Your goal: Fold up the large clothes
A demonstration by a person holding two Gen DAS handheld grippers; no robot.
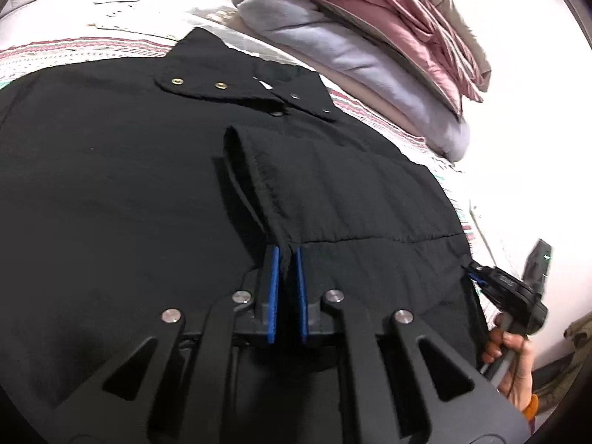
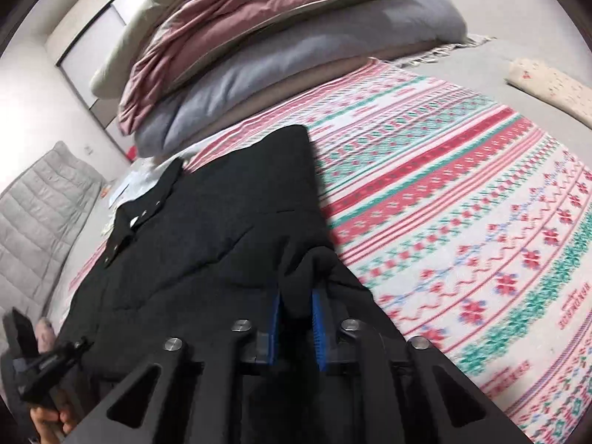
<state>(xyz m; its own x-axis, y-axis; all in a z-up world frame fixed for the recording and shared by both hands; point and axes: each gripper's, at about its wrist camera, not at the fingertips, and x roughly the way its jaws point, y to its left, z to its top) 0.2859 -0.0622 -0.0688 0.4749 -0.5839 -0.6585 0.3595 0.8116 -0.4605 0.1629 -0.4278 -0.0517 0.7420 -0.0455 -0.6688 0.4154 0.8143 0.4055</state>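
Left wrist view shows the black jacket (image 1: 129, 170) spread flat on a patterned blanket (image 1: 74, 51) that covers the bed, its collar (image 1: 236, 70) with brass and dark snaps at the far end, so its long axis runs away from the camera toward the stacked bedding (image 1: 370, 48). One sleeve (image 1: 259, 177) is folded in over the body, cuff end pointing toward the collar. The left tongs (image 1: 286, 259) are pinched together on a thin edge of that sleeve's fabric. At the jacket's right edge, the right tongs (image 1: 475, 272) grip the cloth, held by a bare hand (image 1: 514, 355).

From the right wrist camera, the right tongs (image 2: 296, 307) are clamped on a thick bunch of the black jacket (image 2: 207, 229), blue pads (image 2: 318, 318) showing on either side. The left tongs (image 2: 79, 346) appear at the lower left, at the jacket's opposite edge. The patterned blanket (image 2: 462, 203) carries a small red line of writing near the right edge, too blurred to read.
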